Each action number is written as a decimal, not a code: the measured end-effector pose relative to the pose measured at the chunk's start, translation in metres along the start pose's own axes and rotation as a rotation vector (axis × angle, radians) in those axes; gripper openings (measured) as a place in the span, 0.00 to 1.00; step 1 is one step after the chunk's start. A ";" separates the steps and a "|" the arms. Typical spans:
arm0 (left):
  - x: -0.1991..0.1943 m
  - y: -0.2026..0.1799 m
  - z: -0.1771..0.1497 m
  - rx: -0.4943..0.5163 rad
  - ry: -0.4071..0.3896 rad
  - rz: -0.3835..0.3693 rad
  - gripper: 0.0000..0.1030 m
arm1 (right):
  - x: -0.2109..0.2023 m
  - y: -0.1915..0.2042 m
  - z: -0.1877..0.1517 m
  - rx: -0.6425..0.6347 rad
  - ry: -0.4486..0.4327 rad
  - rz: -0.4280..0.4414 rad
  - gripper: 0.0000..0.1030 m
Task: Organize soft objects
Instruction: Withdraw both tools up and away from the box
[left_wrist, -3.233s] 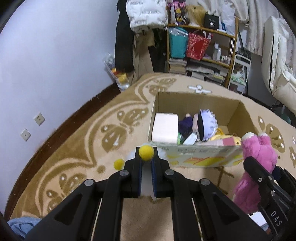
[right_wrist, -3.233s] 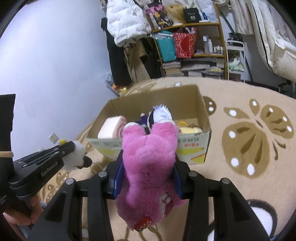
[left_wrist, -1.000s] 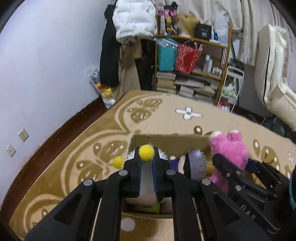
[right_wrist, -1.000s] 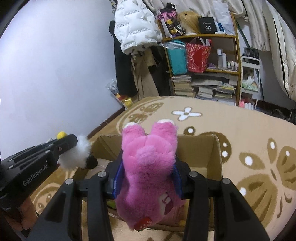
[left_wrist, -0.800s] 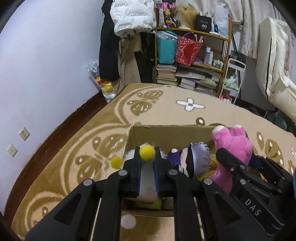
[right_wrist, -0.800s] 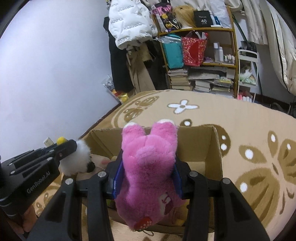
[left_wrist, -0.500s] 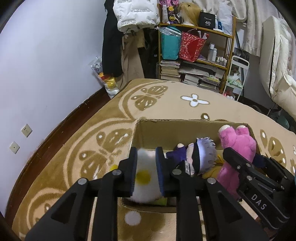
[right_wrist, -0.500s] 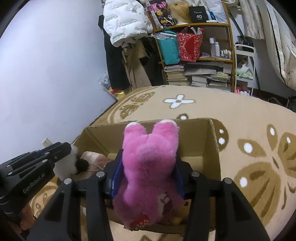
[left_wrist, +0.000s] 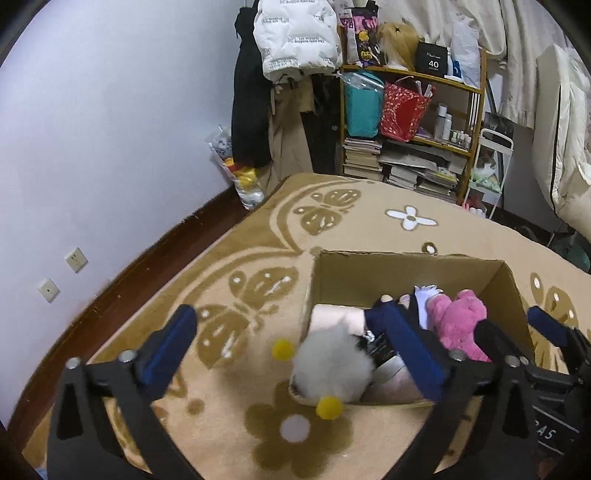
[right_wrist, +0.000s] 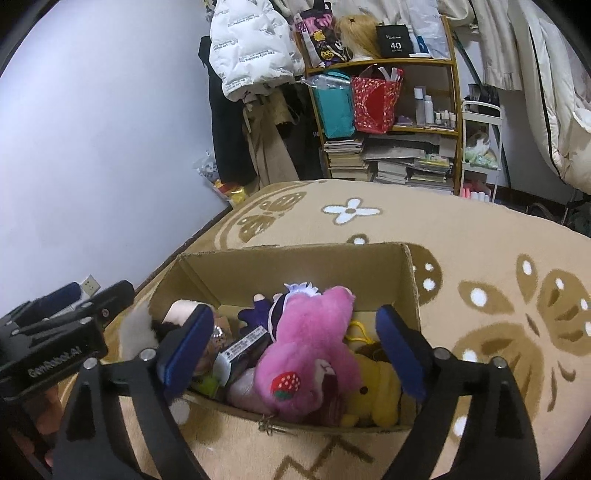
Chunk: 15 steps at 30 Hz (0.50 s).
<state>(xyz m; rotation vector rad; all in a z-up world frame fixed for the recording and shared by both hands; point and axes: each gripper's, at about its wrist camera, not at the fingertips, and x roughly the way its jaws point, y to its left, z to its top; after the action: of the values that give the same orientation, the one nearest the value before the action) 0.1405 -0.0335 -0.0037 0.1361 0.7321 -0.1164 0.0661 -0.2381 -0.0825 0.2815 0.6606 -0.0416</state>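
Landmark: the cardboard box (right_wrist: 413, 295) stands open-topped on the rug just ahead of both of your grippers.
Your left gripper (left_wrist: 295, 354): its jaws have just been opening and now stand wide; the white fluffy toy (left_wrist: 330, 363) lies between them, free of the pads, at the box's near-left corner and over its near rim.
Your right gripper (right_wrist: 291, 343): its jaws have just been opening too and stand wide apart; the pink plush bear (right_wrist: 310, 354) lies between them, untouched, inside the box toward its near wall.
Surface: a tan rug (left_wrist: 369, 221) with brown butterfly and flower patterns carries the box.
Room beyond the box: a wooden shelf (right_wrist: 406, 122) crammed with books, bags and bottles; left of it, hanging coats against a pale wall.
Right view only: a yellow plush (right_wrist: 376, 391) beside the bear, and a dark doll with a pale purple-white head (right_wrist: 295, 295) behind it.
Left view only: two yellow pom-poms (left_wrist: 282, 349) on the white toy; two wall sockets (left_wrist: 75, 258) left of the box.
Count: one box, two grippers, at least four soft toys in it.
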 end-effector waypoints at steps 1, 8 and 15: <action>-0.003 0.001 0.000 0.006 -0.011 0.013 1.00 | -0.002 0.000 -0.001 0.000 0.000 -0.007 1.00; -0.023 0.016 -0.007 0.007 -0.023 0.025 1.00 | -0.019 -0.002 -0.008 0.023 -0.009 -0.015 1.00; -0.047 0.018 -0.017 0.044 -0.030 0.041 1.00 | -0.042 -0.001 -0.012 0.025 -0.037 -0.006 1.00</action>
<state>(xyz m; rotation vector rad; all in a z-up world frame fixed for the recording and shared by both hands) 0.0978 -0.0103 0.0166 0.1905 0.6963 -0.0952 0.0261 -0.2376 -0.0661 0.3024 0.6243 -0.0604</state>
